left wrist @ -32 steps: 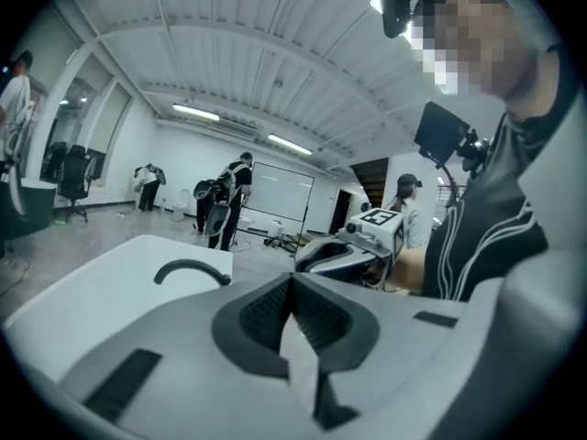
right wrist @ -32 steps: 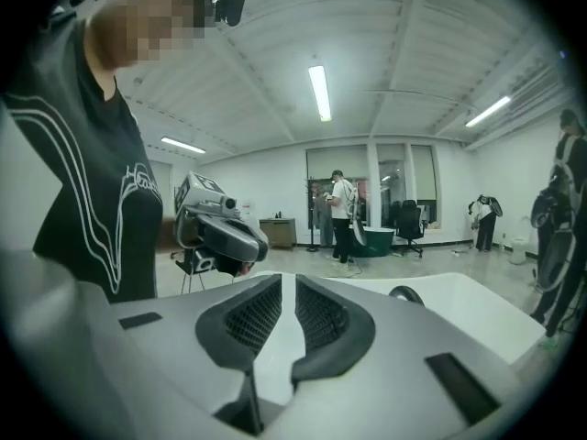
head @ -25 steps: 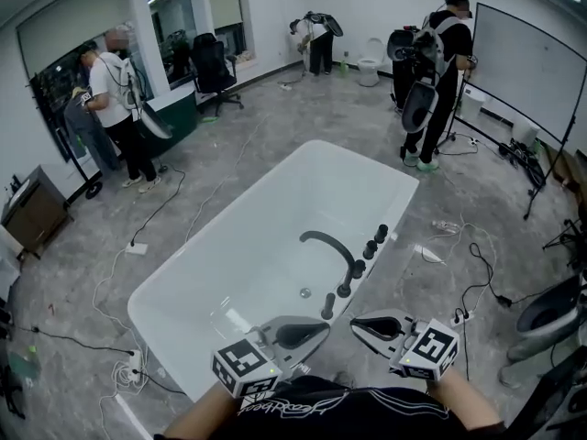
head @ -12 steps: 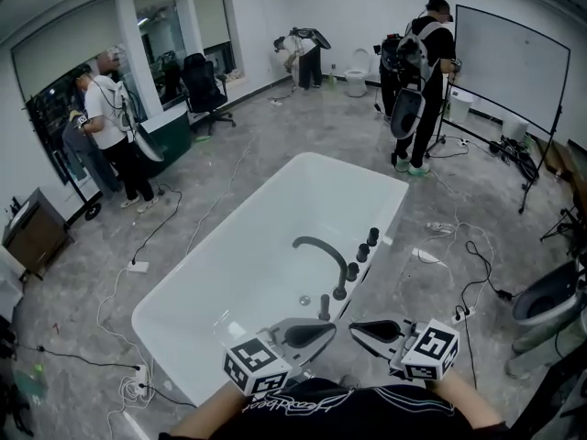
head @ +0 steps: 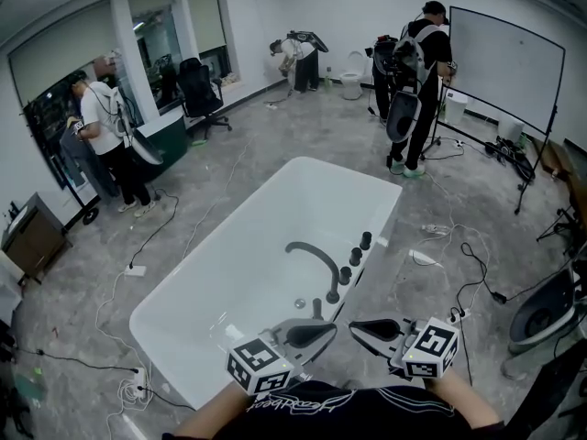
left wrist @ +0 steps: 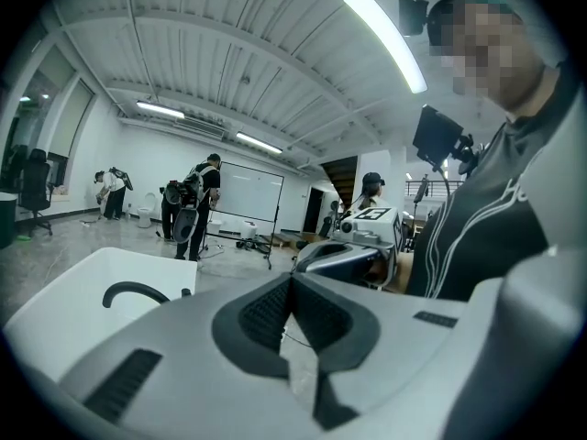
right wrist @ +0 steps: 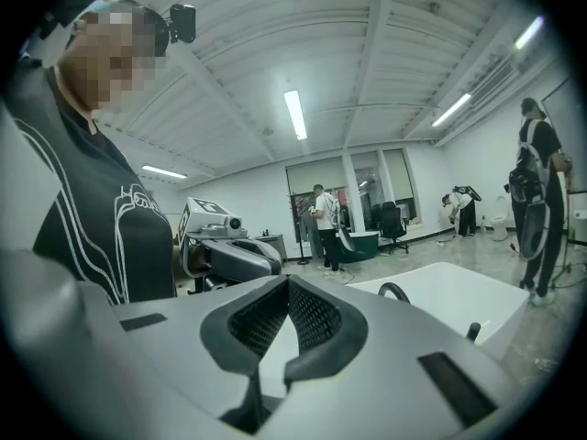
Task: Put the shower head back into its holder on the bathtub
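The bathtub (head: 261, 236) sits mid-floor (head: 248, 149), with the faucet (head: 312, 255) on its right rim and a whiteboard (head: 504, 58) behind it, right.

White freestanding bathtub (head: 240, 273), dark arched spout (head: 310, 253), dark fittings (head: 356, 256) upright along right rim

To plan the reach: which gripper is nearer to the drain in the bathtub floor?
Left. The left gripper hangs at the near end of the bathtub, just below the drain in the head view. The right gripper is farther right, past the rim.
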The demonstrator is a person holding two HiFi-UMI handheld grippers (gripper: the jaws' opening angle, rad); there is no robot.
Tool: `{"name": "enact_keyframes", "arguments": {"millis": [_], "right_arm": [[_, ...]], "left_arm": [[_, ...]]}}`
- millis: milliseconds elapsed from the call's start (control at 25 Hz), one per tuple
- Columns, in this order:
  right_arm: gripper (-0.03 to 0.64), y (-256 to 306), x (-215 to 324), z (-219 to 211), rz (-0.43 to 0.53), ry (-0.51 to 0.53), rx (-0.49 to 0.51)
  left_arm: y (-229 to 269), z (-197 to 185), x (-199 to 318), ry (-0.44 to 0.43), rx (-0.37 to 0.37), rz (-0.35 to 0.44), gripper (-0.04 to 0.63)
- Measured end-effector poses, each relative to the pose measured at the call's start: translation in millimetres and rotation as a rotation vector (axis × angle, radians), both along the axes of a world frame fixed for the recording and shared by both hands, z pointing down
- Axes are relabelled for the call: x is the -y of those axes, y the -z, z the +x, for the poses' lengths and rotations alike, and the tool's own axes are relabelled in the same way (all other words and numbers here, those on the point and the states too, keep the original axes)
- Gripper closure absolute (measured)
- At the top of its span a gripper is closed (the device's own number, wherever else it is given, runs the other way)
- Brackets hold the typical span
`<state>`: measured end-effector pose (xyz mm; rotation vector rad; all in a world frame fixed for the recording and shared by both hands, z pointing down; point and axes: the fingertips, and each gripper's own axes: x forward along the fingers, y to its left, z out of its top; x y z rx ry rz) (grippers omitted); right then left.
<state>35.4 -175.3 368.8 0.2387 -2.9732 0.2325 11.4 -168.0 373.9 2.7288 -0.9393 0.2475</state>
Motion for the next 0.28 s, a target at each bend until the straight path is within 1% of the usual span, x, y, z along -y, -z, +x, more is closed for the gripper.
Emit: {"name": "enact_keyframes", "arguments": {"millis": [160,280], "right_arm": [[0.604,3.3,5.4,-0.7,-0.004,0.018,0.005],[0.604,8.3,10.4,-3.9,0.000,0.037,0.006]], "left_arm": [[2.1,0.0,5.8,0.019,-0.005,-0.003,0.592],[6.6,-2.1,11.3,0.032,0.003,0.010,0.591]]}}
